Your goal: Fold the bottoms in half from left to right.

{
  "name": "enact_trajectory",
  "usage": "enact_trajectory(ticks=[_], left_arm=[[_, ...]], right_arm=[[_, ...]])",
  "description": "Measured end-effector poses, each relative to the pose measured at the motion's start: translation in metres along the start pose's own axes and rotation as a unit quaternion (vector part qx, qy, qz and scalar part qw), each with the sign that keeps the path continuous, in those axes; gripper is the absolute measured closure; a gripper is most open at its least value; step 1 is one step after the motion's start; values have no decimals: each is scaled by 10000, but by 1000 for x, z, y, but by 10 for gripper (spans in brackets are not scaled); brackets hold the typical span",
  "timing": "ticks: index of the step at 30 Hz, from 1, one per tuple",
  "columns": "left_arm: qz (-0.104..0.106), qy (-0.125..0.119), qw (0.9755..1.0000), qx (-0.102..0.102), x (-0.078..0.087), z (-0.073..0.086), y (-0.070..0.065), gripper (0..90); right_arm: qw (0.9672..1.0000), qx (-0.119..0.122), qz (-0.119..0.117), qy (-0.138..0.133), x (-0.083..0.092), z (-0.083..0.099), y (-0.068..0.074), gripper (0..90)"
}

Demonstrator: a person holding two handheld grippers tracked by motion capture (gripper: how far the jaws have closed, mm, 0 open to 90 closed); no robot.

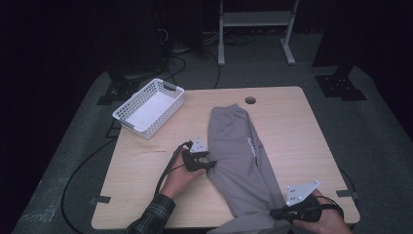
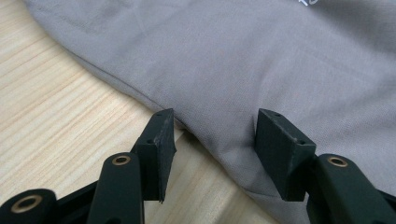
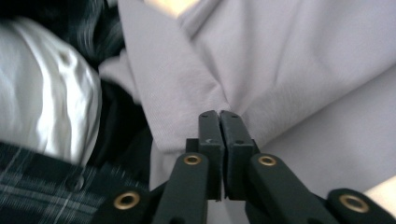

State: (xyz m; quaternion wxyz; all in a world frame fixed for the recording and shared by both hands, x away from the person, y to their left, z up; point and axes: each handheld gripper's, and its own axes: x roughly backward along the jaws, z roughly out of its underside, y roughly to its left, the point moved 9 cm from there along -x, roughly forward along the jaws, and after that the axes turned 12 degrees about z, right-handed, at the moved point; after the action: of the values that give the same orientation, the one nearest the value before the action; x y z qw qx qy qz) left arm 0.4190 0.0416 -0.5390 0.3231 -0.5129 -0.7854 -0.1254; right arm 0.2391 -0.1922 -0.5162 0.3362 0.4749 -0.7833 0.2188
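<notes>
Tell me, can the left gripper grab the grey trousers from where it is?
Probably yes. The left gripper has its fingers apart, right at the edge of the grey trousers, with nothing between.

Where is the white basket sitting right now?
In the high view the white basket sits at the table's far left corner, apart from the grey trousers lying down the middle, and beyond the left gripper.

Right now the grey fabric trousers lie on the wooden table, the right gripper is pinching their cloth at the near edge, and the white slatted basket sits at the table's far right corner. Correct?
Not quite. The white slatted basket sits at the far left corner of the wooden table, as the high view shows. The grey fabric trousers do lie on it, and the right gripper pinches their cloth.
</notes>
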Motion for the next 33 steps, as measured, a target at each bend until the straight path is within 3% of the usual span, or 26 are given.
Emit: enact_trajectory(ticks=[2,4,8,14,18,25,28,31,33], left_arm=[[-1,7,10000,-5,0,0,0,467],[3,20,10000,-2,0,0,0,467],[2,21,10000,-4,0,0,0,467],[4,-4,10000,10,0,0,0,467],[8,-4,10000,5,0,0,0,467],[5,-4,10000,4,0,-1,0,467],[6,-4,10000,4,0,0,0,467],[10,0,10000,0,0,0,0,467],[9,1,10000,0,0,0,0,467]], right_arm=[[9993,-112,178,-294,6,-9,-10,745],[9976,-299,355,-505,11,-18,-22,748],[9894,-724,1061,-683,7,-32,-58,683],[9779,-1170,1627,-601,-20,-43,-97,618],[9725,-1397,1795,-504,-34,-48,-112,559],[9674,-1559,1981,-249,-58,-50,-128,553],[9675,-1595,1960,-116,-65,-50,-129,642],[9636,-1704,2059,4,-62,-47,-132,877],[9606,-1786,2130,23,-57,-45,-136,893]])
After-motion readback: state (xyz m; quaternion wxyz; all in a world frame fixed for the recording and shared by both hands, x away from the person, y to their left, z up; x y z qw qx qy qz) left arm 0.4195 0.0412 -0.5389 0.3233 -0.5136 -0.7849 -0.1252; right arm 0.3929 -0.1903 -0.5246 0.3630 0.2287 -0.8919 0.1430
